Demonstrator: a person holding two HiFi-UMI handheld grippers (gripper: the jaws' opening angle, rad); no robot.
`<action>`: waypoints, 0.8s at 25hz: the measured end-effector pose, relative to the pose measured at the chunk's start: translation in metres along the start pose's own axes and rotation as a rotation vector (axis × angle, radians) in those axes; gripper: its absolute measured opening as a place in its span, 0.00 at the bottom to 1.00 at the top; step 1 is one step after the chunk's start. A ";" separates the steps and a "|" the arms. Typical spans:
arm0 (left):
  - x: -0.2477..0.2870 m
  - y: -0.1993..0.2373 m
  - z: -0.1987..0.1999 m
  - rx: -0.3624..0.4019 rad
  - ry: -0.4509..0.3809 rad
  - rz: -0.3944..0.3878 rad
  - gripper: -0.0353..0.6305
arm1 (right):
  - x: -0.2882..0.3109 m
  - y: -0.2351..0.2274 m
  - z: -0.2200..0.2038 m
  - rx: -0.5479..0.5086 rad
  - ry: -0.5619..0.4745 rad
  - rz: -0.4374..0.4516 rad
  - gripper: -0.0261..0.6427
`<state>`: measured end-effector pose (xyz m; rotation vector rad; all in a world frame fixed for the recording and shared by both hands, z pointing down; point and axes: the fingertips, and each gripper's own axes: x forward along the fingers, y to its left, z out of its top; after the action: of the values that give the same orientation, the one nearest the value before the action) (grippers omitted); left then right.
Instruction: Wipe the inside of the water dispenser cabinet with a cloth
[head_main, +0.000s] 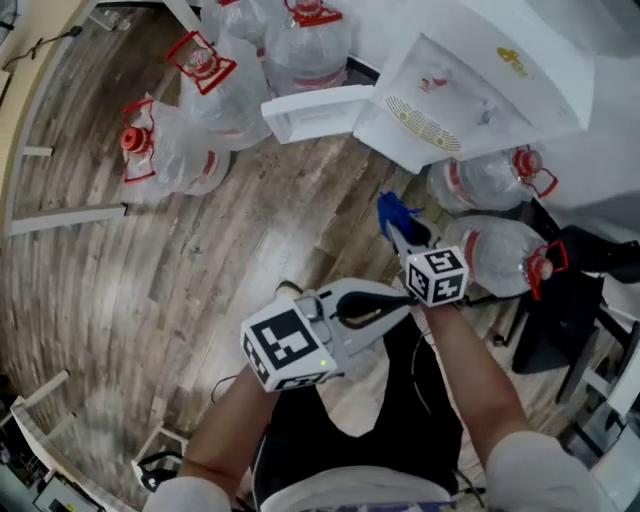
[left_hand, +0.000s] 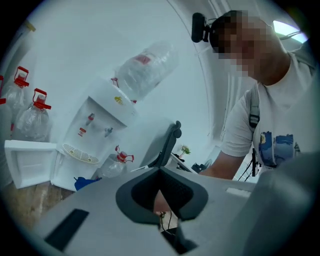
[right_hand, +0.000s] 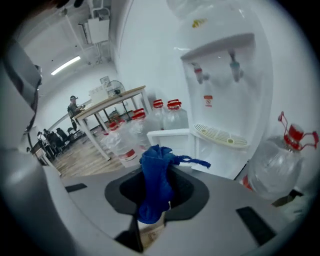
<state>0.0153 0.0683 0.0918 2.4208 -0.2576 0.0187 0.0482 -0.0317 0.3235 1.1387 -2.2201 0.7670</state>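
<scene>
Right gripper (head_main: 405, 232) is clamping one bunched blue cloth (head_main: 393, 212) between its jaws, with a twisted corner of the cloth poking out sideways. The cloth is hanging in the air in front of the white water dispenser (head_main: 480, 85), apart from it and outside its cabinet. Just beside the right gripper, the left gripper (head_main: 395, 302) is pointing the same way, its jaws pressed together with nothing between them.

The dispenser's single lower cabinet door (head_main: 310, 112) is standing wide open. Above it are one vented drip tray (right_hand: 220, 135) and two taps (right_hand: 199, 75), one red and one blue. One upturned bottle (left_hand: 145, 70) is sitting on top of the dispenser.

On the wooden floor (head_main: 200, 260), at least three large red-capped water bottles (head_main: 170, 150) are clustered at the picture's left of the dispenser. Two more bottles (head_main: 500, 250) are resting at its right, near a black chair (head_main: 560, 300). Both of the person's forearms (head_main: 470, 370) are reaching forward.
</scene>
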 end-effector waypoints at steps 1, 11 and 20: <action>-0.012 -0.020 0.005 -0.002 0.015 -0.006 0.05 | -0.023 0.018 0.006 -0.022 0.010 0.015 0.16; -0.077 -0.159 0.010 0.064 0.220 -0.007 0.05 | -0.199 0.161 0.064 -0.098 -0.027 0.107 0.16; -0.074 -0.299 -0.017 0.135 0.230 0.000 0.05 | -0.340 0.223 0.051 -0.105 -0.114 0.115 0.16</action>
<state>0.0008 0.3145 -0.0938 2.5247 -0.1545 0.3220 0.0232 0.2259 0.0057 1.0343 -2.4080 0.6366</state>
